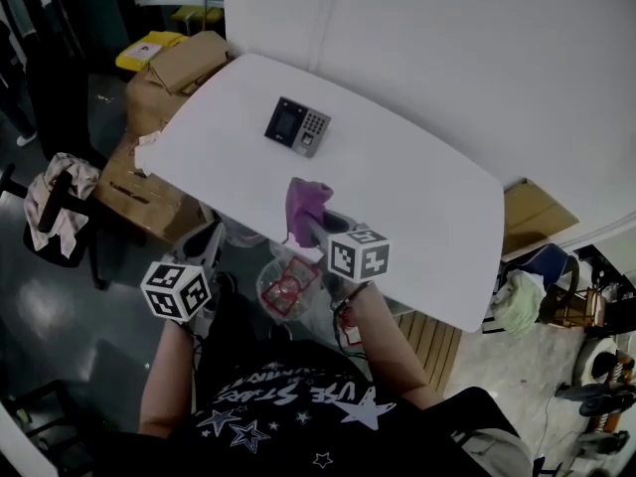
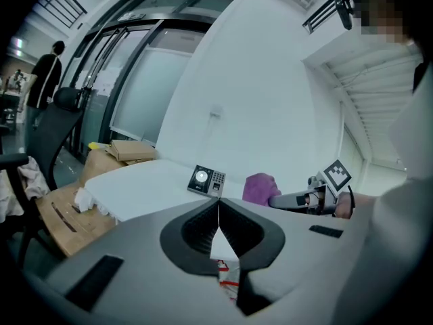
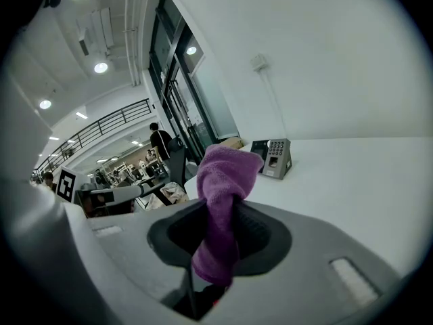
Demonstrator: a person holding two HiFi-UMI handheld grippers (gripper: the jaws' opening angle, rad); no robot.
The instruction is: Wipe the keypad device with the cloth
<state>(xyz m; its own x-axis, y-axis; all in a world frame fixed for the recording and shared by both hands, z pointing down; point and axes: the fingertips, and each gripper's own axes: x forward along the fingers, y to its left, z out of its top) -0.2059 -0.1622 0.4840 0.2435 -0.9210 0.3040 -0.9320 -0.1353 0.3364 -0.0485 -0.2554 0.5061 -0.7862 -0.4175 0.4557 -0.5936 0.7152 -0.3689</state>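
Office chair (image 1: 60,217) and cardboard boxes (image 1: 169,68) at left, beside white table (image 1: 427,177); white wall (image 1: 447,28) behind. Keypad device (image 1: 297,126) sits on table's far-left part. Left gripper (image 2: 218,212): jaws pressed together, nothing between, off table's near edge. Right gripper (image 3: 220,205): clamped on purple cloth (image 3: 226,171), over near edge, well apart from device.

The cloth (image 3: 226,175) looks fuzzy terry, the table (image 1: 427,197) smooth matt white.

Purple cloth (image 3: 223,181), white table (image 1: 417,177)
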